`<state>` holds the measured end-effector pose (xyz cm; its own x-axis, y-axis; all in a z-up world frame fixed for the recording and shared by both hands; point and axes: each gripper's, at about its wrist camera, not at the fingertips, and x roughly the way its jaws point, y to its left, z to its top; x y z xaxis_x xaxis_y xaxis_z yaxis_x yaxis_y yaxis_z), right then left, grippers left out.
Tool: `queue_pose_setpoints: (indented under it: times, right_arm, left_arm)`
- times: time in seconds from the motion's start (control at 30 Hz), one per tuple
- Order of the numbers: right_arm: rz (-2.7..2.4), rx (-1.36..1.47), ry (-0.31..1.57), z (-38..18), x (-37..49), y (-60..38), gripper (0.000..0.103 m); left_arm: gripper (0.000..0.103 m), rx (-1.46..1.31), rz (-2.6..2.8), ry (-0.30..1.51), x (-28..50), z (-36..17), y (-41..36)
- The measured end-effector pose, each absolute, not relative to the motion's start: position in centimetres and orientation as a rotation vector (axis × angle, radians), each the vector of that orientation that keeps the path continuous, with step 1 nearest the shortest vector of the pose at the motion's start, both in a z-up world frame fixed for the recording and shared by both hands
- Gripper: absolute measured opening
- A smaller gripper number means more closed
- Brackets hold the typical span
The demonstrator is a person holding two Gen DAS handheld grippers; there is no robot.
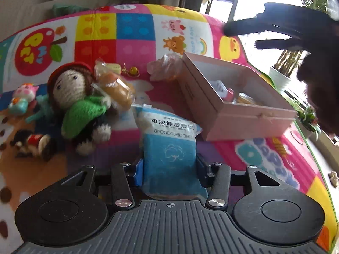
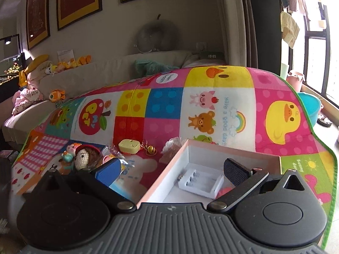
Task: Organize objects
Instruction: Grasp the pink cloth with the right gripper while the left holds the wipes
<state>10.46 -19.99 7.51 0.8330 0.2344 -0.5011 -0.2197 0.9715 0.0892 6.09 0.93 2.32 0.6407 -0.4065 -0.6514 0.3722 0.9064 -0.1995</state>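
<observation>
Left wrist view: the left gripper (image 1: 169, 169) sits at the bottom centre of the frame with its jaws drawn in on a blue-and-white pack of cotton pads (image 1: 168, 146); the pads press the pack's lower sides, and its top stands up toward the middle of the picture; the pack is held, no question. Just right of it, in the right half of the frame, lies the open pink box (image 1: 239, 114), tilted in the fisheye, with small items inside; at the upper right the right gripper (image 1: 250, 35) shows as a dark blurred shape above the box, fingers spread.

Left of centre a knitted doll (image 1: 78, 97) in a red hat and green top lies on the colourful play mat (image 1: 135, 27); a wrapped bread roll (image 1: 118, 90) rests against its shoulder; small toy figures (image 1: 21, 99) sit at the far left edge.

Right wrist view: the right gripper (image 2: 171, 169) stands with jaws wide and nothing between them; its blue-padded finger is at lower left, the black finger at lower right over the box; the pink box (image 2: 169, 165) fills the lower centre, and a white battery charger (image 2: 201, 183) lies on its floor, with something pink just beside it, half hidden; beyond the box's left wall sit a cream plastic case (image 2: 129, 146) and a gold bell (image 2: 150, 148) on the mat.
</observation>
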Motion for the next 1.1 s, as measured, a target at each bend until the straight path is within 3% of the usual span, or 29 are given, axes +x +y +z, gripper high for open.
queue_pose_setpoints:
  times: [0.13,0.33,0.43,0.5,0.6,0.93,1.1]
  right_arm:
    - [0.212,-0.081,0.647,6.9,18.2,-15.2,0.098]
    - [0.088,-0.254,0.817,2.1,27.6,-8.4,0.076]
    - [-0.030,-0.327,0.908,-0.8,30.9,-7.4,0.049]
    - [-0.066,-0.361,0.953,-1.8,31.8,-7.1,0.025]
    - [-0.028,-0.359,0.937,-1.2,30.3,-6.9,0.016]
    - [0.373,-0.137,0.957,3.3,13.2,-8.5,0.013]
    - [0.438,-0.026,0.990,2.6,5.6,-11.5,0.013]
  left_arm:
    - [0.052,-0.119,-0.388,0.710,2.3,2.1,6.0]
    - [0.052,-0.261,-0.325,0.622,1.1,1.0,10.4]
    - [0.052,-0.276,-0.334,0.610,1.0,1.0,10.6]
    - [0.052,-0.299,-0.341,0.611,1.1,0.8,10.8]
    - [0.052,-0.336,-0.352,0.615,1.1,0.6,11.2]
    - [0.052,-0.328,-0.349,0.617,1.0,0.6,11.1]
    - [0.052,-0.305,-0.340,0.629,0.4,0.9,10.4]
